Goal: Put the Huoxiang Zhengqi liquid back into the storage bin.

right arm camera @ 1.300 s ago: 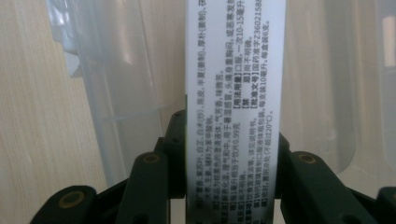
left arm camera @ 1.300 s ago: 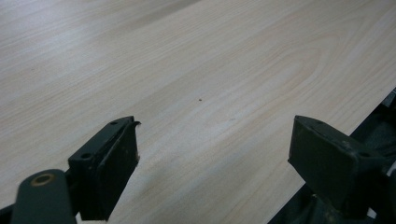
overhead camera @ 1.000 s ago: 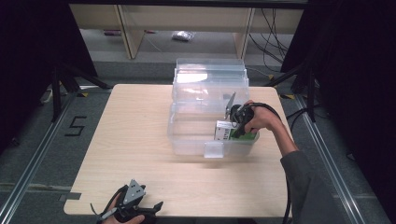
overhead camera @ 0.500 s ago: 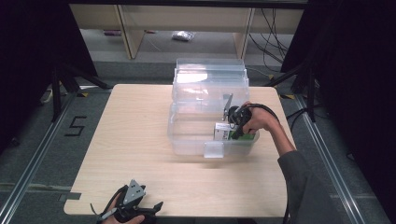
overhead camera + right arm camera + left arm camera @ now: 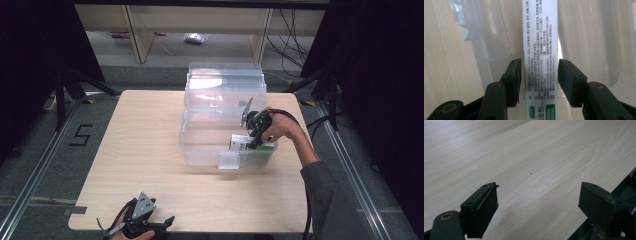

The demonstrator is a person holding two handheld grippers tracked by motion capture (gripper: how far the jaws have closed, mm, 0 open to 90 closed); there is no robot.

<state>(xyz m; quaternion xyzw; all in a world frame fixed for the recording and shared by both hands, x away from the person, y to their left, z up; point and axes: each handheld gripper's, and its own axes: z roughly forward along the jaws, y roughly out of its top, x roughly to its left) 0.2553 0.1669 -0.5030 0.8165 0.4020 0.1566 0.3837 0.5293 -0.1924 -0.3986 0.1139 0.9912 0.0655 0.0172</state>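
A clear plastic storage bin [image 5: 200,145] with a second clear bin [image 5: 225,82] stacked behind it sits right of centre on the pale wooden desk [image 5: 135,150], its see-through walls boxing in the right hand-held gripper [image 5: 252,137]. The left half of the desk is bare, and the left hand-held gripper [image 5: 167,222] rests spread wide at the bottom edge. Inside the bin's lower right corner lies the white and green cardboard box [image 5: 540,50]; the right jaws have just been opening and stand a hair off either side of it

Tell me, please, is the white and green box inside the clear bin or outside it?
Inside. The box lies within the clear bin walls, between the right gripper jaws, which have just been opening.
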